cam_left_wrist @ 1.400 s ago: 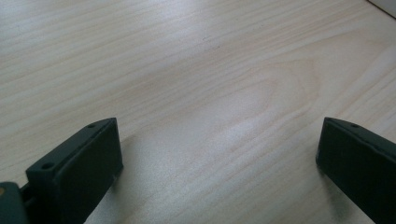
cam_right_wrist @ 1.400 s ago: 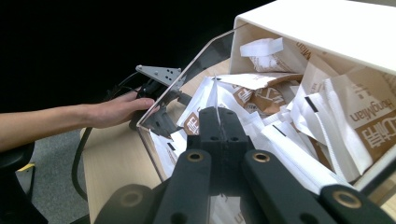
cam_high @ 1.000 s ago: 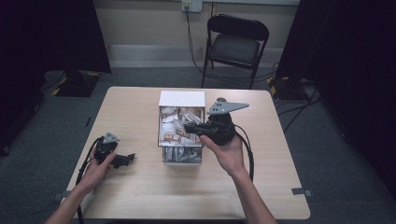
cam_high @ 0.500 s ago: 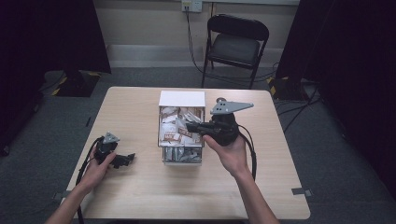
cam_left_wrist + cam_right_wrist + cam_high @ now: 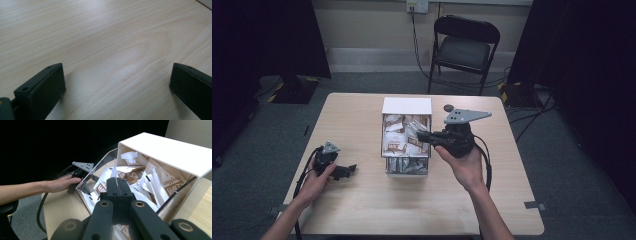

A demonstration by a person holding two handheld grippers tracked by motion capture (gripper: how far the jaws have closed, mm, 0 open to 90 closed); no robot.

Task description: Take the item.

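Note:
A clear box with a white back panel [image 5: 407, 106] stands mid-table, full of brown and white sachets [image 5: 399, 127]. My right gripper [image 5: 422, 135] hovers over the box's right side, jaws pointing left. In the right gripper view the gripper [image 5: 117, 181] is shut on the edge of a thin white sachet [image 5: 114, 170], just above the pile [image 5: 165, 180] and beside the box's white panel [image 5: 162, 150]. My left gripper [image 5: 351, 170] rests on the table at the left. It is open [image 5: 117, 72], with only bare wood between its jaws.
The wooden table [image 5: 362, 210] has free room in front of the box and on both sides. A black folding chair [image 5: 464, 47] stands beyond the far edge. The person's left hand [image 5: 60, 183] lies past the box. Cables trail from both grippers.
My right gripper has drifted slightly to the right above the box, still shut. The left gripper has stayed put on the table.

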